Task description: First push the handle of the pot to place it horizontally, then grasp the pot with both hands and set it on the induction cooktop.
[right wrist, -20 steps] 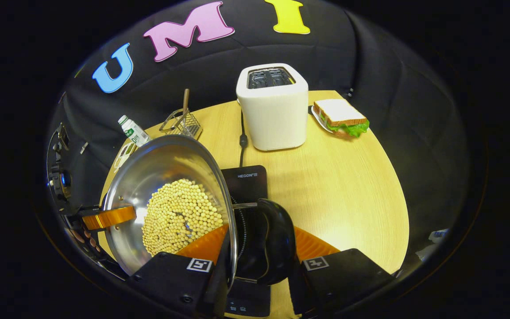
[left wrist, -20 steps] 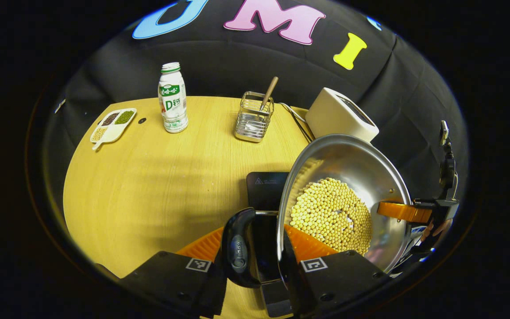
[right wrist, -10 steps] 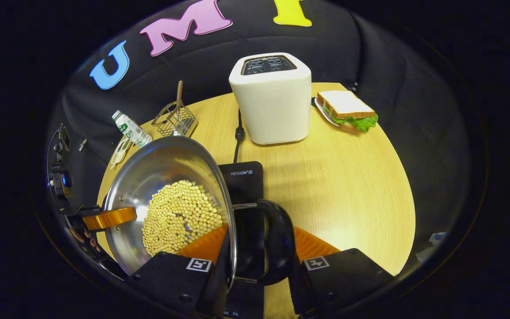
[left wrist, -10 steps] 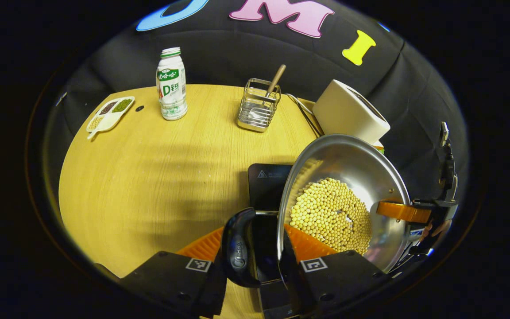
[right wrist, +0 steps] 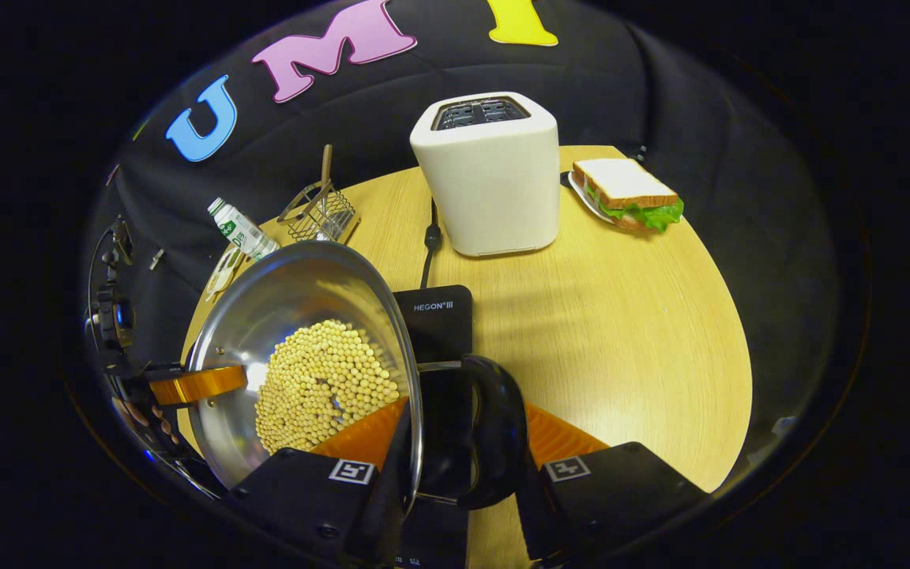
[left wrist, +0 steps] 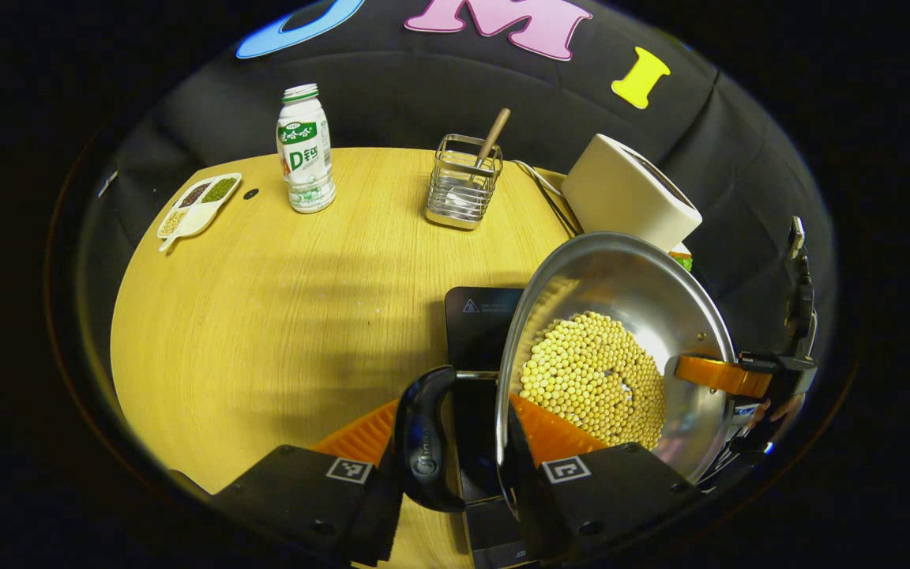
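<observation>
The left gripper has its jaws pinching the black left handle of the pot. The right gripper has its jaws pinching the black right handle on the opposite side. In the left gripper view, the far finger of the right gripper reaches the pot rim from the other side.

The pot is a shiny steel one, filled with yellow beans. It is held between the two grippers, above the black induction cooktop, which lies on the desk under it. Whether the pot touches the cooktop I cannot tell.

Behind the cooktop stands a white toaster, with its black cord running to the cooktop side. To the right of the toaster is a sandwich on a plate. Farther on the desk are a wire holder with a wooden stick, a milk bottle and a small divided dish with beans.

Compared to one second ago, the toaster looks closer and larger in the right gripper view, and the cooktop sits a little higher in the left gripper view; the grip on both handles is unchanged.
</observation>
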{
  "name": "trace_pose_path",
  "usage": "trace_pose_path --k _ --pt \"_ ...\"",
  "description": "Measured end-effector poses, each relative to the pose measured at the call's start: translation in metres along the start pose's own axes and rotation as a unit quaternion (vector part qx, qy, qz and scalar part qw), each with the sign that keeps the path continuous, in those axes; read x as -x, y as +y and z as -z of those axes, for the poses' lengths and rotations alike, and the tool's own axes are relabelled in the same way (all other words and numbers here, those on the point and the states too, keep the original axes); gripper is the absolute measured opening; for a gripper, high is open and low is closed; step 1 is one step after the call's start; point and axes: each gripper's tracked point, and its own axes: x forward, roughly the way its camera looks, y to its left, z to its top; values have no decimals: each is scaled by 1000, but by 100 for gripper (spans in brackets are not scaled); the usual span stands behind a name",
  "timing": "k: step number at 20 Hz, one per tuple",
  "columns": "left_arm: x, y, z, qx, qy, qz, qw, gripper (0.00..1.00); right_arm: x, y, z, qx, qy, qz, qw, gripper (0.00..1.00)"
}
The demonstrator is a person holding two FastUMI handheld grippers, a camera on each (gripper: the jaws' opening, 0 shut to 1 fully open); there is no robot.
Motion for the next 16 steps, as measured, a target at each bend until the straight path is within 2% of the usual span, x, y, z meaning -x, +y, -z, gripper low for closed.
trace_pose_path --k 4,7,8,9,10,11,16 --pt "2 1 1 0 0 -23 1000 67 1 -4 0 -4 -1 -1 1000 65" --pt "10 1 -6 -9 -19 -40 999 76 9 -6 -5 -22 -12 -1 1000 72" --pt "13 -2 -7 -5 -24 -40 999 81 16 -6 -7 -30 -19 -3 999 85" --pt "19 -5 -6 -3 -26 -39 999 96 22 -8 -9 -35 -28 -2 999 87" --pt "25 -5 -6 -5 -32 -42 999 98 28 -10 -11 -39 -37 2 999 99" --pt "32 -7 -8 -8 -41 -41 998 96 36 -12 -14 -40 -48 8 998 99" --pt "90 -22 -14 -43 -109 -46 992 96 89 -16 -16 -44 -103 37 993 99"
